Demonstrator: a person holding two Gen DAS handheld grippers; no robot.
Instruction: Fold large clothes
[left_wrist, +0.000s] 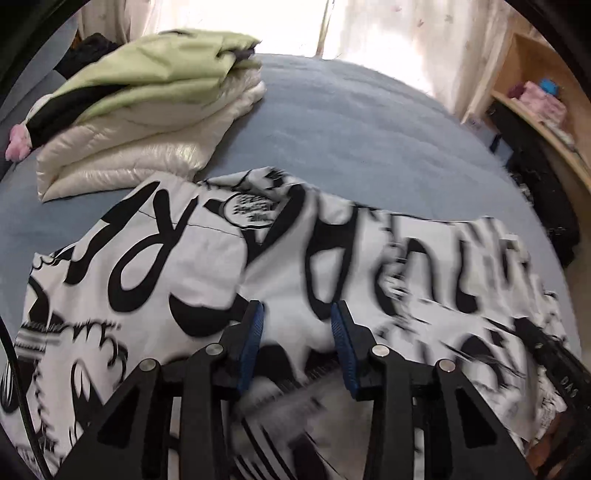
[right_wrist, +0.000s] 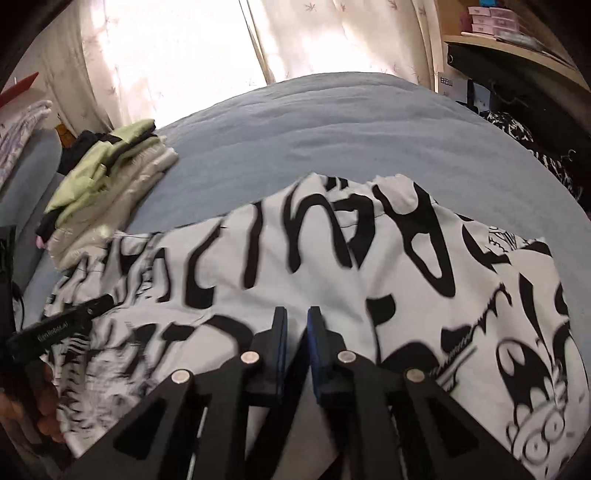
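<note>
Blue-padded fingers (left_wrist: 255, 332) of the left gripper (left_wrist: 297, 314) stand apart over the white garment with black lettering (left_wrist: 177, 236), nothing between them. That garment lies spread on the blue bed (left_wrist: 351, 122). Right gripper (right_wrist: 297, 317) fingers are nearly together (whether they pinch cloth, I cannot tell). A folded stack of green and cream clothes (left_wrist: 147, 110) sits just beyond the garment.
</note>
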